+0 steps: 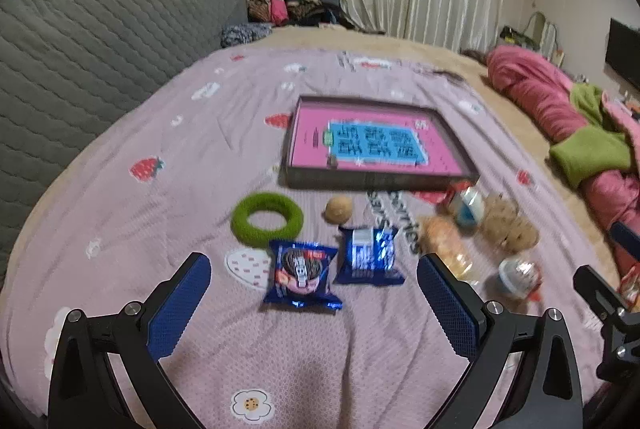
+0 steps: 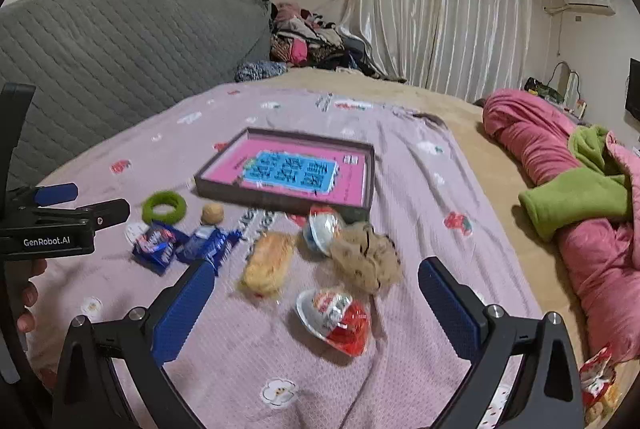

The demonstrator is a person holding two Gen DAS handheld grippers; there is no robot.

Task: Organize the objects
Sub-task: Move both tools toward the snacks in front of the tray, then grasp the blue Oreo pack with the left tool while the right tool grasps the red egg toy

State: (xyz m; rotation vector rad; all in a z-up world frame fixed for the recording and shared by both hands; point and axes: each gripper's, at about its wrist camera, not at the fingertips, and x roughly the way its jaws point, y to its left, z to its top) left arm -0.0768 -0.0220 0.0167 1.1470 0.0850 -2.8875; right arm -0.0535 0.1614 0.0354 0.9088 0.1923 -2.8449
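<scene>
Snacks and toys lie loose before the empty pink tray [image 1: 440,173] on the bed, both grippers [image 1: 314,289] [image 2: 316,305] wide open and empty, so picking up 1 item likely comes next.

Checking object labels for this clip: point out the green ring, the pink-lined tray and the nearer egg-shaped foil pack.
green ring [image 1: 267,219]: left wrist view, on its fuzzy left band.
pink-lined tray [image 2: 280,199]: right wrist view, on its near dark wall.
egg-shaped foil pack [image 2: 334,315]: right wrist view, on its wrapper's middle.

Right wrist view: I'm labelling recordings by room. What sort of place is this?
Most likely a bedroom: the items lie on a bed with a padded headboard, beside curtains and piled clothes.
</scene>
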